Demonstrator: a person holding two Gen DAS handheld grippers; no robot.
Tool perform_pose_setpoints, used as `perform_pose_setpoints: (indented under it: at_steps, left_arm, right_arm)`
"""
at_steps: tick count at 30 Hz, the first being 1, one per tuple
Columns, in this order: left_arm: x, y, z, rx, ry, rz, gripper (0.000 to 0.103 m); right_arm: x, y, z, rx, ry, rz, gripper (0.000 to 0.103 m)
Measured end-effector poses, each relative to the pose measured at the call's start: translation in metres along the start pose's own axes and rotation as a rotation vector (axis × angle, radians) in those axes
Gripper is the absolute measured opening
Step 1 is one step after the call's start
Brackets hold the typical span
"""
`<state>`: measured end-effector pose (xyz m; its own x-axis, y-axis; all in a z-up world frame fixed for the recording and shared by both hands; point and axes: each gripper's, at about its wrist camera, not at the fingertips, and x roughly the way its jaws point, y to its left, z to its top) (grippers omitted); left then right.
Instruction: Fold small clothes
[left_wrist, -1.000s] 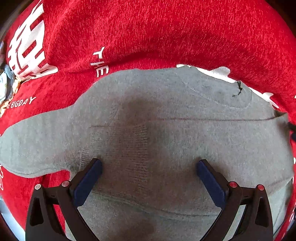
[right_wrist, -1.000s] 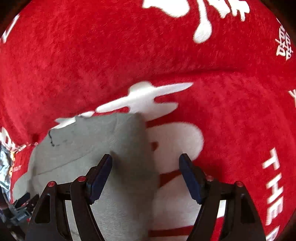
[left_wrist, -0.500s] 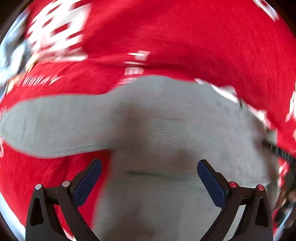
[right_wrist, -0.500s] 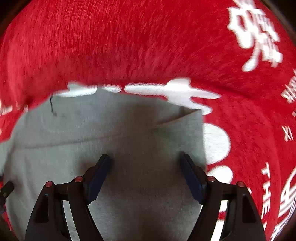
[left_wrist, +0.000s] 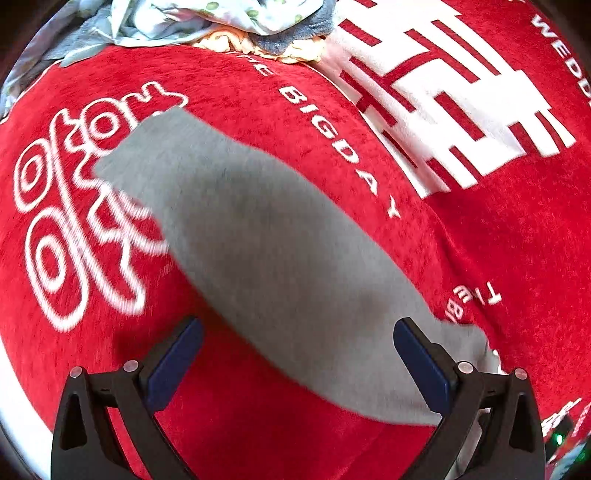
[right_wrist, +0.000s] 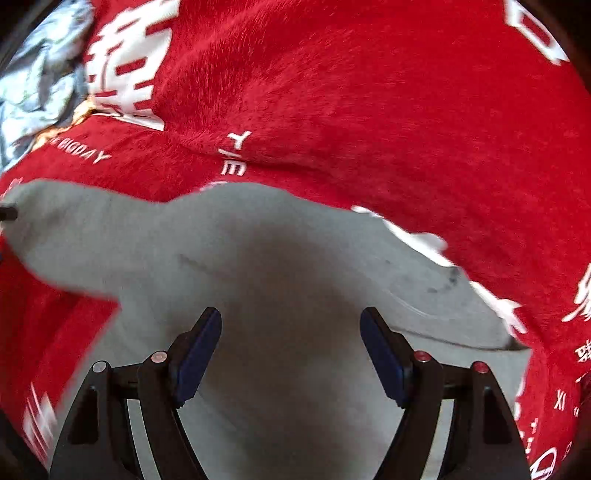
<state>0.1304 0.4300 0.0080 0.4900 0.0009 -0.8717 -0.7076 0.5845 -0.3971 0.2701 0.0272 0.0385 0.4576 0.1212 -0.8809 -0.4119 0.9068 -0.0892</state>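
Observation:
A small grey knit top (right_wrist: 280, 280) lies flat on a red plush cloth (right_wrist: 369, 110) with white lettering. In the left wrist view its long sleeve (left_wrist: 258, 236) runs diagonally from upper left down to lower right. My left gripper (left_wrist: 297, 354) hovers above the sleeve's lower part, open, nothing between its blue pads. My right gripper (right_wrist: 290, 347) hangs over the body of the grey top, below the neckline, also open and holding nothing. The sleeve (right_wrist: 74, 229) stretches out to the left in the right wrist view.
A heap of other clothes, pale blue, grey and yellow, lies at the far edge of the red cloth (left_wrist: 221, 22), also seen as pale fabric (right_wrist: 33, 92) at upper left. Bare red cloth (left_wrist: 517, 240) spreads to the right of the sleeve.
Both grippers swept sideways across the grey top and rolled. The left view went from the top's body to its sleeve. The right view went from the top's right edge to its middle. Both stayed open.

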Motion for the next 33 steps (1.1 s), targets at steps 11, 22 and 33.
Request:
perform_pose_setpoints:
  at_steps: [11, 22, 33]
  left_arm:
    - [0.035, -0.04, 0.023, 0.118, -0.11, 0.322, 0.103]
    - [0.032, -0.028, 0.049, 0.076, -0.224, 0.301, 0.034]
    - [-0.015, -0.031, 0.049, 0.13, -0.226, 0.057, 0.009]
  right_arm:
    - [0.045, 0.024, 0.002, 0.123, -0.021, -0.023, 0.082]
    - [0.04, 0.024, -0.003, 0.129, -0.025, -0.053, 0.085]
    - [0.054, 0.039, 0.029, 0.024, 0.034, -0.135, 0.088]
